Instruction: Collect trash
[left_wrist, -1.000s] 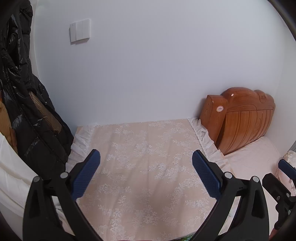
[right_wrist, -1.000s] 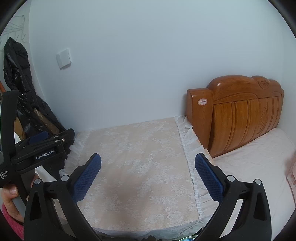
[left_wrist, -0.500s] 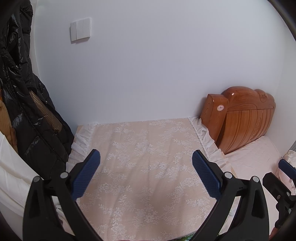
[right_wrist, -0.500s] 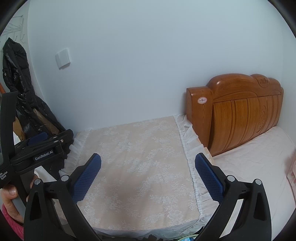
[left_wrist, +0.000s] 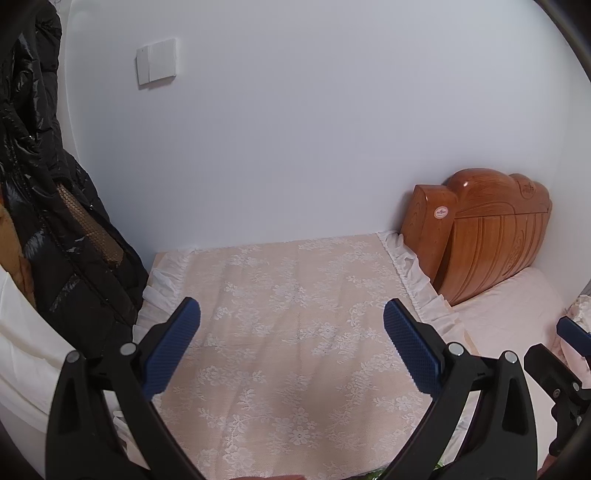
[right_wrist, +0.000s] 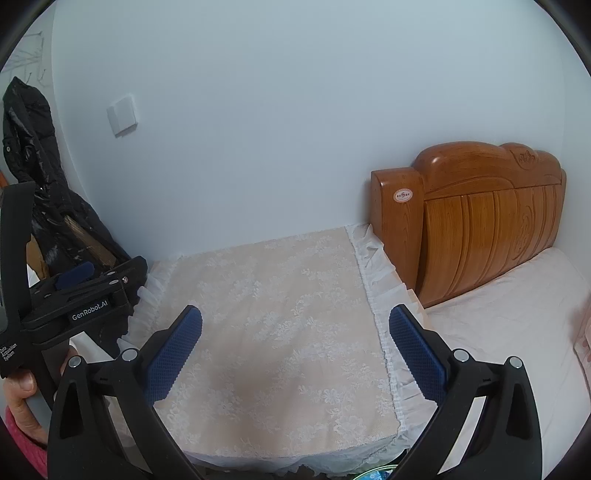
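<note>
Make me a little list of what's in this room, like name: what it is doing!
left gripper: open, holding nothing, above the lace cover
right gripper: open, holding nothing
lace cover: pale pink, white flowers, frilly edge, spread flat
headboard: shiny orange-brown wood, round sticker on its post, right of the cover
black coat: hanging at left
light switch: white, on the wall
trash: none clearly visible

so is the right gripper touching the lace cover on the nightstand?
Apart. The right wrist view shows the right gripper open and empty, its fingertips above the lace cover, with unbroken cloth visible between and around them.
</note>
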